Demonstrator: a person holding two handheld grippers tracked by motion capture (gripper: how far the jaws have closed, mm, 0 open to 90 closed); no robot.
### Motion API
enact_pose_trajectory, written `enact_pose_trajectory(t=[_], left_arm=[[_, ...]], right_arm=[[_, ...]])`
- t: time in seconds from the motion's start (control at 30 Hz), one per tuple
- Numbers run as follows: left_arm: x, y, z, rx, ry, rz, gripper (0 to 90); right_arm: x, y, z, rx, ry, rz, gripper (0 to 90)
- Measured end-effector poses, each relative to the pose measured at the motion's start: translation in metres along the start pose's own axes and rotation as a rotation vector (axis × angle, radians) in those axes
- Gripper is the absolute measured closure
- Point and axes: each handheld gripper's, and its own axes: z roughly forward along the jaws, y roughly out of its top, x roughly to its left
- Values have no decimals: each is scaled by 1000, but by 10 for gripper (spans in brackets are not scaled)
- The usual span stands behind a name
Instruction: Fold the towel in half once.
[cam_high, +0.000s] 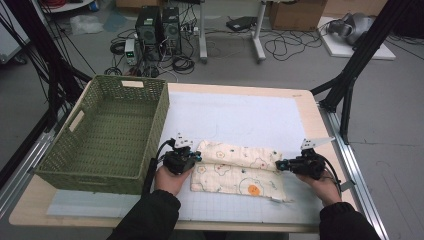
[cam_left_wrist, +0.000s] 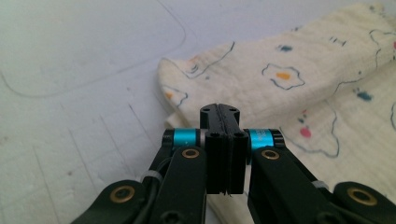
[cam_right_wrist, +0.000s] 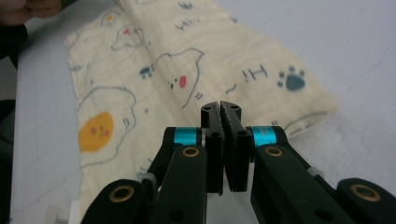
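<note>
Folded cloth (cam_high: 239, 170) lies flat on the white mat (cam_high: 240, 117), long axis running straight from one gripper to the other. Left gripper (cam_high: 196, 156) sits at its left short end, right gripper (cam_high: 280, 164) at its right short end, tips pointing inward at each other. Both sets of jaws are clenched tight with nothing between the pads; cloth lies just ahead of and under the tips. Green basket (cam_high: 107, 132) is close behind the left gripper. Bare mat beyond the cloth's far long edge.
</note>
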Motion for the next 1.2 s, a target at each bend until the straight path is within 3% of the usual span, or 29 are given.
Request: enact_pose_trajectory(t=[0.1, 0.2, 0.33, 0.47, 0.57, 0.67, 0.8, 0.9, 0.93, 1.2], left_arm=[[1, 1, -1, 4, -12, -2, 844], [2, 6, -5, -23, -18, -14, 711], [2, 22, -9, -66, -19, -15, 672], [5, 37, 4, -87, 9, -34, 660], [12, 38, 19, -57, 22, -80, 661], [17, 34, 33, -12, 27, -102, 677], [21, 30, 43, 35, 29, -108, 743], [20, 28, 46, 56, 27, -74, 895], [20, 28, 46, 60, 29, -67, 896], [20, 33, 32, -10, 36, -70, 900]], right_arm=[[1, -1, 1, 11, -15, 1, 804], [2, 6, -8, -30, -44, -8, 700], [0, 19, -19, -83, -66, -12, 619], [-8, 34, -16, -105, -94, -1, 566], [-16, 40, 0, -64, -98, 3, 554], [-21, 39, 14, -20, -95, 14, 568], [-26, 36, 27, 40, -91, 18, 686], [-25, 34, 29, 46, -89, 1, 809], [-25, 34, 28, 39, -82, -6, 846], [-18, 39, 16, -12, -92, -39, 855]])
